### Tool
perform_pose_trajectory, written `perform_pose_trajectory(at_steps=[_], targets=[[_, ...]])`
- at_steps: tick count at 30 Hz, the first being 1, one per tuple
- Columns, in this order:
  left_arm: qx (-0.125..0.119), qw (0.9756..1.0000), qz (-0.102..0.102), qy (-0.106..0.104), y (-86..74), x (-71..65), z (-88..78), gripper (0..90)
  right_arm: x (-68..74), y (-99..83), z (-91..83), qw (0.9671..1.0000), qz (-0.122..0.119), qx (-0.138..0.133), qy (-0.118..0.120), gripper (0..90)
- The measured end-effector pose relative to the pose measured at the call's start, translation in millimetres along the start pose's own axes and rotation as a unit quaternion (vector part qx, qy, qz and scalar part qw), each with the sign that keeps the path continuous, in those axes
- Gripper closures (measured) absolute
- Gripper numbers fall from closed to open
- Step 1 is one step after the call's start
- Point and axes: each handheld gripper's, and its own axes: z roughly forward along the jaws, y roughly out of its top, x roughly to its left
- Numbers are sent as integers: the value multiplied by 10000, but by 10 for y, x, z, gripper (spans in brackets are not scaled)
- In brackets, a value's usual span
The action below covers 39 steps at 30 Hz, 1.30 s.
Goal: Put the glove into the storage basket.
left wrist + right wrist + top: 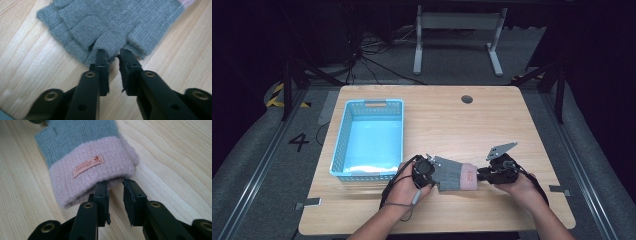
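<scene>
The left tool point(113, 53) is nipping the grey glove's point(452, 174) finger edge; the right tool point(115, 183), unclenched, is resting at its pink cuff point(92, 178). Risk: the thin knit slipping free during lifting.

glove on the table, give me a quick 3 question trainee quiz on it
1. True or false: the glove lies inside the blue basket.
2. Which end of the glove do the right tongs meet: A) pink cuff B) grey finger end?
3. What is stitched on the pink cuff?

Key: 1. False, it lies on the table beside the basket. 2. A; the left tongs meet the grey finger end. 3. A small orange label.
</scene>
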Motion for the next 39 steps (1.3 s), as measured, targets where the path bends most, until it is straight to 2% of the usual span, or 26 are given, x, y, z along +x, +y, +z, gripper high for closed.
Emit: perform_pose_trajectory(at_steps=[9, 13, 15, 16, 18, 21, 25, 30, 39], targets=[[58, 10000, -12, 64, -5, 5, -12, 883, -22, 11, -20, 9998, 44, -69, -186, 633], [120, 9999, 66, 103, 3, -6, 1, 888, -67, 44, -15, 9998, 30, -135, -173, 626], [126, 9998, 119, 124, 8, -7, 6, 888, -82, 66, 5, 9999, 4, -150, -51, 628], [106, 9998, 118, 132, 9, -13, 6, 888, -85, 78, 24, 9999, 13, -109, 16, 637], [96, 9998, 127, 121, 10, -17, 2, 887, -88, 93, 63, 10000, 15, -19, 85, 710], [47, 9998, 122, 114, 4, -19, -18, 887, -52, 103, 70, 9999, -22, 55, -95, 846], [-86, 9999, 119, 86, -17, -36, -108, 888, -42, 106, -11, 9999, 3, -40, -105, 861], [-177, 9998, 87, 95, -60, -59, -194, 887, -19, 158, -72, 9997, -79, -170, -156, 861], [-191, 9997, 2, 139, -113, -54, -232, 887, -74, 308, 20, 9997, -131, -161, -156, 860]])
